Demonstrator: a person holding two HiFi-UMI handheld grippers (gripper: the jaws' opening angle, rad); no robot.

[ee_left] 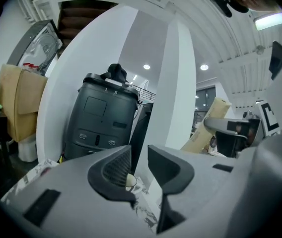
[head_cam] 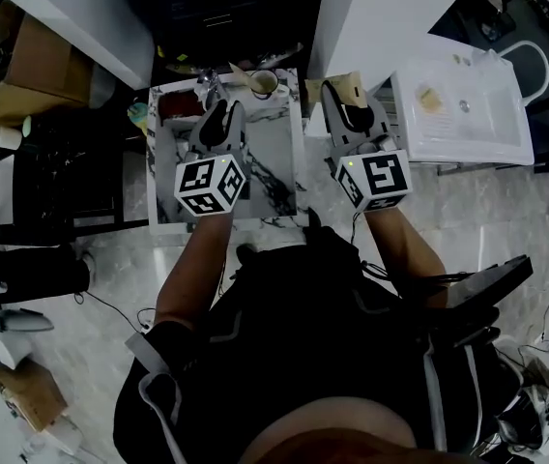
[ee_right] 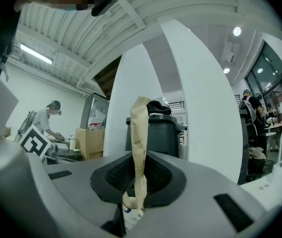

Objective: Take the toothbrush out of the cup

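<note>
Fingers [ee_left: 112,175] of my left gripper [ee_left: 139,165] stand apart with nothing between them. Through the gap I see only the rim of the cup [ee_left: 130,181], a little farther on. My right gripper [ee_right: 140,182] is closed on a crumpled tan paper strip [ee_right: 142,128] that stands upright; what is inside it I cannot tell.

The toothbrush [head_cam: 243,72], as I judge the pale thin stick to be, is in the cup at the far edge of the small marble table [head_cam: 276,138], just beyond my left fingertips. I expect it to be light and stiff, smooth enough to slip, and not fragile, so a modest pinch should do. The best place to take it seems to be the free part of the handle above the rim. That is clear of the cup wall, so the cup does not tip or come up with it.

Its long axis is tilted: the lower end sits in the cup and the upper end leans to the far left over the rim. Which end carries the bristles is too small to see. I think the pull should follow this same line.
</note>
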